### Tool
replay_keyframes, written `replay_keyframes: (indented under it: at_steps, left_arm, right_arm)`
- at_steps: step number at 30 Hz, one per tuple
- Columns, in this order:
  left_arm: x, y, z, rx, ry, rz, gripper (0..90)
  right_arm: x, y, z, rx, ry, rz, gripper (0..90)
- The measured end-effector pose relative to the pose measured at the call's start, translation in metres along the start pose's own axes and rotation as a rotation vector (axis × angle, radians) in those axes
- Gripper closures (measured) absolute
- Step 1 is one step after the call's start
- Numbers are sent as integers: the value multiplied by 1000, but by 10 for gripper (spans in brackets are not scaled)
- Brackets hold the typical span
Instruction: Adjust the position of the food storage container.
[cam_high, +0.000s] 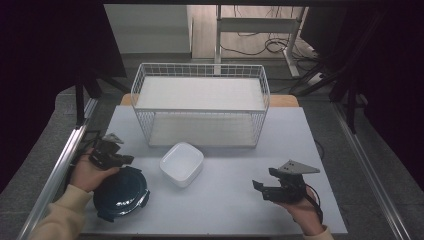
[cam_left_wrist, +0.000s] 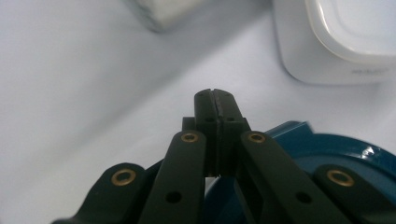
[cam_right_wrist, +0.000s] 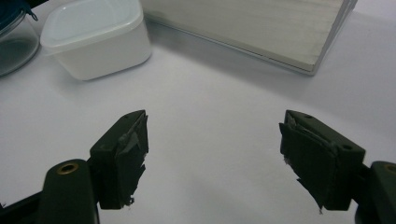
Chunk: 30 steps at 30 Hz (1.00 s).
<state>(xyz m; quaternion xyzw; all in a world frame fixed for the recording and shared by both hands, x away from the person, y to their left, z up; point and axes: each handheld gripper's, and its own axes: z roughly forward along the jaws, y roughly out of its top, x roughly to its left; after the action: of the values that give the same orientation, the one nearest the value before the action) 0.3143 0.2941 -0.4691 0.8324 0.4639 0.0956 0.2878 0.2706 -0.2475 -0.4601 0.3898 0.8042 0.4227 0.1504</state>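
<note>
A round dark-blue lidded container (cam_high: 120, 193) sits near the table's front left; its blue lid (cam_left_wrist: 327, 158) lies just below my left jaws. My left gripper (cam_high: 125, 160) hovers over its far rim, shut with nothing between the pads (cam_left_wrist: 215, 100). A white square lidded container (cam_high: 182, 163) stands in the middle, close ahead of the left gripper (cam_left_wrist: 345, 37) and farther off in the right gripper view (cam_right_wrist: 95, 37). My right gripper (cam_high: 257, 186) is at the front right, low over bare table, jaws wide open and empty (cam_right_wrist: 212, 158).
A white wire two-tier rack (cam_high: 200, 105) stands at the back of the white table (cam_high: 225, 200); its lower board (cam_right_wrist: 261, 28) lies ahead of the right gripper. A glass jar edge (cam_right_wrist: 14, 42) shows at far left. Table legs and cables lie beyond.
</note>
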Motion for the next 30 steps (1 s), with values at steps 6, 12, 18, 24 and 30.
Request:
replay_keyframes:
  at_steps: [6,12,18,24,30]
  left_arm:
    - [28,-32,-36,-16,73,-87,900]
    - [40,-65,-35,45,74,-134,900]
    - [35,-78,-21,94,-7,-109,900]
    - [31,-77,-17,96,-2,-93,900]
    - [17,-76,-11,99,-33,-64,900]
  right_arm:
    - [0,0,1,3,-1,0,233]
    - [3,1,2,7,-2,-3,234]
    - [5,2,5,18,3,-3,234]
    - [4,2,5,15,0,-4,235]
    - [4,1,5,20,1,-1,235]
